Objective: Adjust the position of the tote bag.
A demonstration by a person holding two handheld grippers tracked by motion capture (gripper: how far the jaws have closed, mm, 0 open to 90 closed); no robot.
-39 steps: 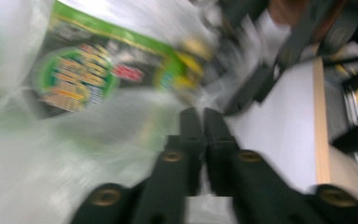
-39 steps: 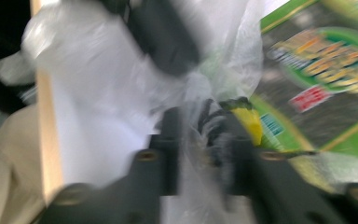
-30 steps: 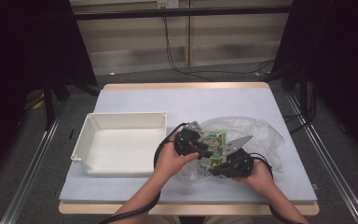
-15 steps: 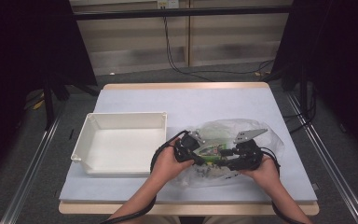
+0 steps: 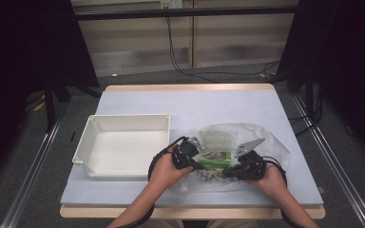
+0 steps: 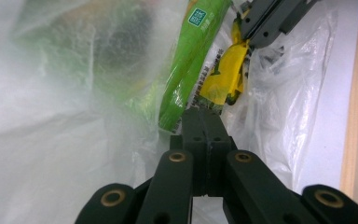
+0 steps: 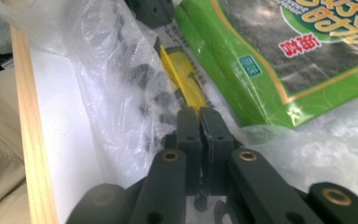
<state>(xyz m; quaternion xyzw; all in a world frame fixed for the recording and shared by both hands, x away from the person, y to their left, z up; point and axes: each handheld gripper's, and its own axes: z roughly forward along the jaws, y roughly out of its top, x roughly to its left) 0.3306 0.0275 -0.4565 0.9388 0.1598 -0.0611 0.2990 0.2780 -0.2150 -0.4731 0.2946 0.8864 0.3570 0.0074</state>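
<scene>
Both claws pinch the plastic bag (image 5: 266,147) beside the white tray (image 5: 123,147).
The left claw (image 6: 204,122) and right claw (image 7: 199,122) are pressed together on its film; the green packet (image 5: 214,156) inside lies lengthwise between them, pointing away from the tray.

One white tray (image 5: 123,147), one clear plastic bag (image 5: 266,142), one green packet (image 5: 214,156), two grippers.

Place: we think this is a lab set up for recording.
Table (image 5: 218,109): we see it alone on a grey floor.
Behind the table: dark curtains (image 5: 342,57), black cables (image 5: 180,57), plain wall panels.
Beside the table: metal rails (image 5: 28,185).
</scene>
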